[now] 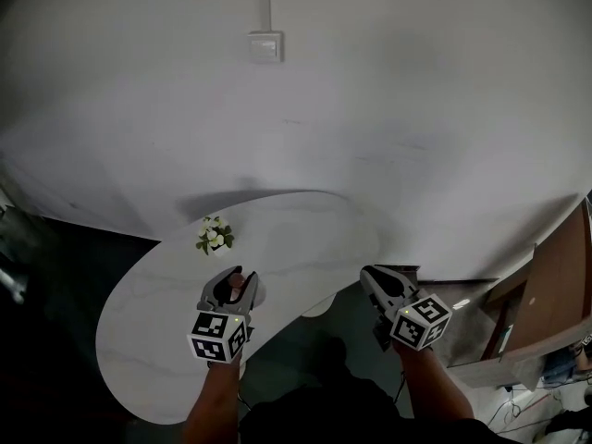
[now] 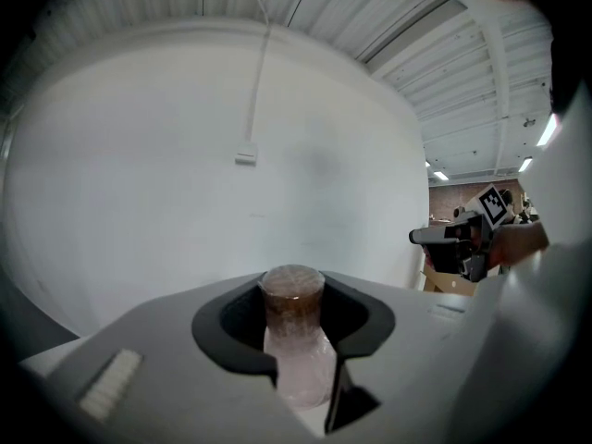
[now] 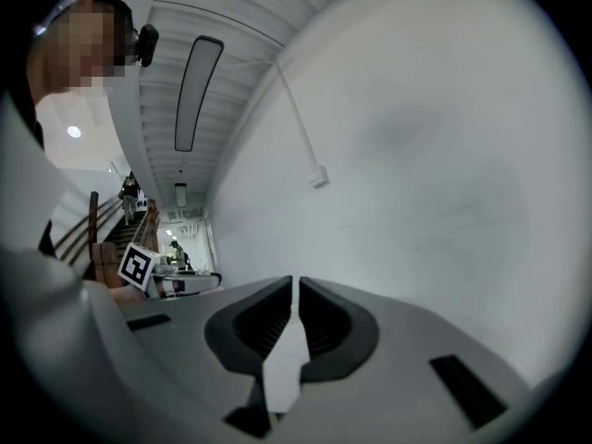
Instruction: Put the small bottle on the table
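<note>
A small clear bottle (image 2: pixel 296 340) with a brown cap stands upright between the jaws of my left gripper (image 2: pixel 294 294), which is shut on its neck. In the head view the left gripper (image 1: pixel 238 283) hangs over the near edge of the white oval table (image 1: pixel 305 239), with the bottle's brown top (image 1: pixel 237 286) just showing. My right gripper (image 1: pixel 372 276) is off the table's right edge, over the dark floor. Its jaws (image 3: pixel 296 289) are shut with nothing between them.
A small pot of white flowers (image 1: pixel 215 235) stands on the table's far left part. A white wall with a switch box (image 1: pixel 265 45) rises behind the table. Wooden furniture (image 1: pixel 555 294) stands at the right. The right gripper (image 2: pixel 455 243) shows in the left gripper view.
</note>
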